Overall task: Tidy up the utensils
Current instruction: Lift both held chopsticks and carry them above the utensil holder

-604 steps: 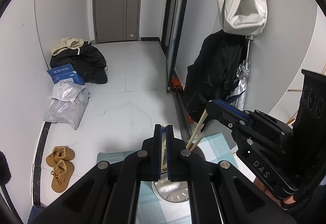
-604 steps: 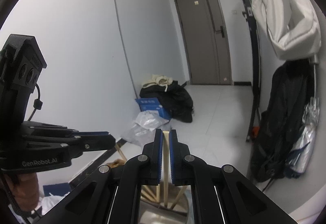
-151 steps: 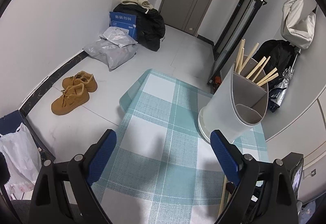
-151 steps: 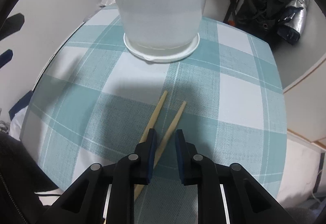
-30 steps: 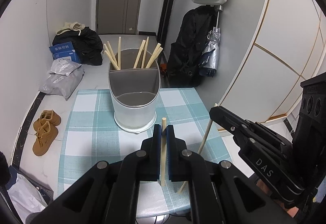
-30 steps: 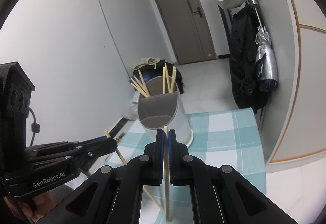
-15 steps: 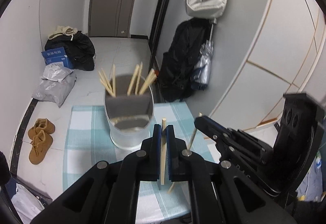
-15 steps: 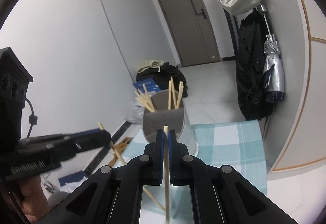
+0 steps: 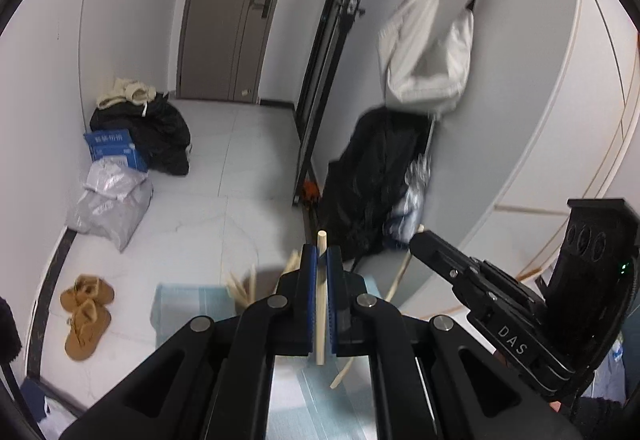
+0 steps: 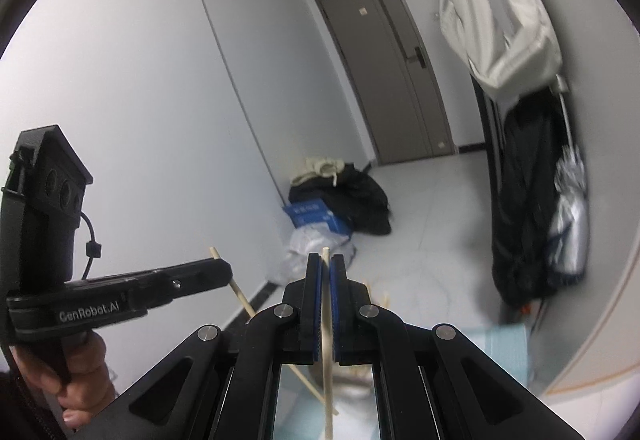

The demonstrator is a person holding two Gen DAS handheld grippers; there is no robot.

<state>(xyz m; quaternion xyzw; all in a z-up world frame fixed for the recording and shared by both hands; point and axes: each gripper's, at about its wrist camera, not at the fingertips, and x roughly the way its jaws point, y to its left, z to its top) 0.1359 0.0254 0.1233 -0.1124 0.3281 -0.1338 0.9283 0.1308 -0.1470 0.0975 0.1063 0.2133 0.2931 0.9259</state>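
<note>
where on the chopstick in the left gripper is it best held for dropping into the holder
Near its top, as now: the left gripper pinches the chopstick sideways across its thin shaft, leaving only a short tip above the pads. The long lower part hangs free and near upright, probably easiest to lower in end first.

Left gripper: jaws pinching shut, pointing downward. Right gripper: likewise clamping (both hand-held, hand gripping the left handle).
</note>
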